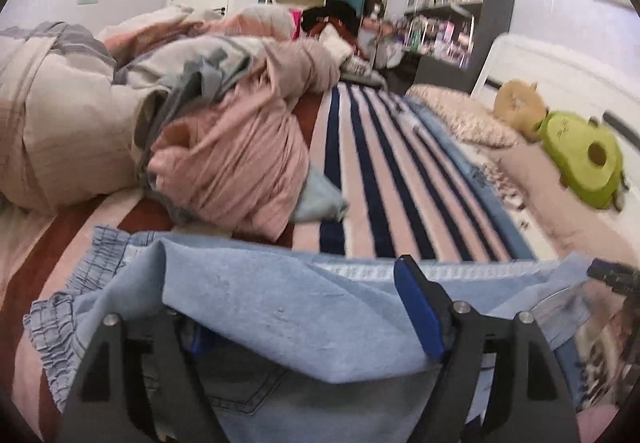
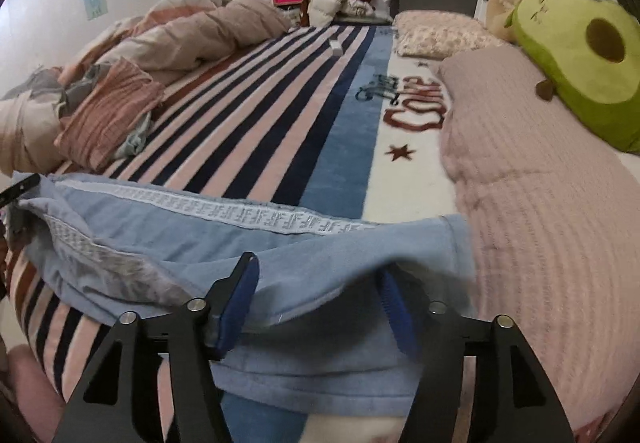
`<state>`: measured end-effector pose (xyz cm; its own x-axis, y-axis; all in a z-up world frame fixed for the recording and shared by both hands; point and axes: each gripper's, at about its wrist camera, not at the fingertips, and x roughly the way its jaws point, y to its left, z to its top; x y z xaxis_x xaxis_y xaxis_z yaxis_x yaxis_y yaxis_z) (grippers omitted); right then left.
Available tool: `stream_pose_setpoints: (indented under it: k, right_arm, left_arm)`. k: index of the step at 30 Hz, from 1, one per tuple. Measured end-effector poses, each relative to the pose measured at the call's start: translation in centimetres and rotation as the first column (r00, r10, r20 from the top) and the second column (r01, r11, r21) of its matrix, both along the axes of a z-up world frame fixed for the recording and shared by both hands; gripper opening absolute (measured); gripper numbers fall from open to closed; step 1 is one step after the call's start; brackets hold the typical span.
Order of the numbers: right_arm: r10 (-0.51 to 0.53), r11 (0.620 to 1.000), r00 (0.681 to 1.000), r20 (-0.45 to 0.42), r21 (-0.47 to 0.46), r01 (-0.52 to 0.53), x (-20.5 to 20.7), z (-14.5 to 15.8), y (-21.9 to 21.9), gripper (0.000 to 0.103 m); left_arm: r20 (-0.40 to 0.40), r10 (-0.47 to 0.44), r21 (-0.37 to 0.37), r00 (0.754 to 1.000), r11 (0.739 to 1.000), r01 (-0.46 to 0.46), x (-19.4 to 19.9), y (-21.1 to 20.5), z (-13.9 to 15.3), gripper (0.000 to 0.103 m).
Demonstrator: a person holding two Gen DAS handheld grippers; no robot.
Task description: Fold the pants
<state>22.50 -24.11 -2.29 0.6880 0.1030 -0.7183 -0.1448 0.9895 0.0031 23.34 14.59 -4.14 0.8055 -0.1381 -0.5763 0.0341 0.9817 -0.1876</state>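
The pants [image 1: 280,315] are spread on the striped blanket [image 1: 376,171] of the bed, directly beneath and between both claws. The left claw [image 1: 304,327] is held apart, with a fold of light blue fabric draped across its fingers [image 1: 418,307]. The right claw [image 2: 320,307] is likewise held apart, with fabric bunched between its pads. An avocado cushion [image 2: 576,59] is located far right of the right claw.

Open striped blanket [image 2: 256,115] ahead — clothes heap [image 1: 224,147] left, pillow [image 2: 532,179] right.
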Motion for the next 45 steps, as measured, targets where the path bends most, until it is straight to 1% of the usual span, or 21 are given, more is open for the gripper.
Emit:
stream_pose_setpoints:
  k: [1,3,5,6,8,10,11,14,16,19,21,22,24,28,31,35,38,40,42,44,45]
  right_arm:
    - [-0.007,1.000,1.000,0.027,-0.012,0.007,-0.4,0.6,0.0,0.067]
    - [0.007,1.000,0.998,0.056,-0.022,-0.006,-0.9,1.6,0.3,0.068]
    - [0.050,0.999,0.997,0.061,0.001,-0.050,-1.1,2.2,0.9,0.068]
    - [0.079,0.997,0.995,0.055,0.017,-0.080,-1.0,2.3,1.4,0.068]
    - [0.142,0.989,0.990,0.028,0.042,-0.143,-1.0,2.1,2.6,0.068]
    - [0.184,0.981,0.983,0.009,0.054,-0.184,-1.0,1.6,3.6,0.068]
    - [0.202,0.977,0.979,0.002,0.062,-0.202,-1.2,1.3,4.1,0.068]
    - [0.264,0.960,0.964,-0.025,0.099,-0.261,-1.1,0.2,5.5,0.068]
    - [0.266,0.961,0.963,-0.039,0.084,-0.262,-1.0,-0.7,6.0,0.068]
    - [0.220,0.975,0.973,-0.063,0.044,-0.218,-0.6,-2.0,5.7,0.068]
    - [0.177,0.984,0.982,-0.073,-0.001,-0.178,-0.4,-2.7,5.2,0.068]
    - [0.127,0.991,0.990,-0.064,-0.046,-0.130,-0.4,-3.0,4.4,0.068]
    - [0.043,0.996,0.998,-0.051,-0.073,-0.046,-0.4,-3.1,2.4,0.068]
    - [-0.112,0.993,0.992,-0.054,-0.055,0.109,-0.6,-3.6,-1.7,0.068]
    - [-0.177,0.979,0.982,-0.058,-0.111,0.170,-0.8,-4.5,-3.5,0.068]
    - [-0.180,0.980,0.980,-0.079,-0.095,0.173,-0.8,-5.3,-4.7,0.068]
    - [-0.146,0.989,0.987,-0.069,-0.045,0.143,-0.8,-5.2,-4.3,0.067]
    - [-0.150,0.988,0.985,-0.083,-0.051,0.146,-0.2,-5.5,-4.0,0.066]
    - [-0.157,0.985,0.983,-0.093,-0.083,0.150,0.3,-6.0,-3.3,0.056]
    - [-0.166,0.984,0.981,-0.096,-0.082,0.158,1.0,-6.4,-3.2,0.040]
    - [-0.178,0.981,0.980,-0.091,-0.089,0.170,1.2,-6.6,-3.1,0.037]
  left_arm:
    - [0.003,0.002,-0.014,1.000,1.000,-0.002,0.2,0.3,0.3,0.078]
    - [-0.035,0.011,-0.030,0.999,0.999,-0.012,1.2,0.7,0.5,0.078]
    - [-0.093,-0.006,-0.051,0.996,0.999,0.002,2.1,0.7,0.4,0.078]
    - [-0.102,-0.019,-0.047,0.995,0.999,0.014,2.0,0.3,0.5,0.079]
    - [-0.095,-0.081,-0.063,0.992,0.995,0.075,1.2,-0.6,0.8,0.089]
    - [-0.083,-0.155,-0.100,0.984,0.984,0.146,0.2,-1.2,1.1,0.092]
    - [-0.084,-0.169,-0.096,0.982,0.982,0.161,-0.4,-1.5,1.1,0.092]
    - [-0.095,-0.164,-0.033,0.982,0.986,0.162,-1.8,-2.1,0.7,0.092]
    - [-0.108,-0.163,0.007,0.981,0.986,0.165,-2.4,-2.3,0.2,0.092]
    - [-0.134,-0.237,-0.023,0.962,0.971,0.236,-3.1,-2.8,-0.8,0.092]
    - [-0.150,-0.255,-0.037,0.955,0.967,0.252,-3.4,-3.2,-1.4,0.092]
    - [-0.163,-0.270,-0.043,0.949,0.963,0.266,-3.5,-3.6,-1.8,0.092]
    - [-0.183,-0.295,-0.047,0.938,0.955,0.291,-3.4,-4.2,-2.6,0.092]
    - [-0.227,-0.304,-0.039,0.925,0.952,0.303,-2.5,-5.0,-4.1,0.092]
    - [-0.247,-0.285,-0.018,0.926,0.957,0.290,-1.6,-4.9,-5.1,0.092]
    - [-0.254,-0.249,-0.011,0.935,0.967,0.255,-0.1,-4.2,-5.7,0.092]
    - [-0.240,-0.204,0.052,0.949,0.974,0.223,1.3,-3.9,-5.9,0.088]
    - [-0.239,-0.183,0.077,0.954,0.975,0.206,2.4,-3.7,-6.0,0.087]
    - [-0.241,-0.169,0.097,0.956,0.976,0.197,3.8,-3.6,-6.2,0.087]
    - [-0.231,-0.155,0.133,0.961,0.973,0.189,5.1,-3.6,-6.3,0.087]
    - [-0.217,-0.143,0.158,0.966,0.971,0.180,5.6,-3.6,-6.3,0.086]
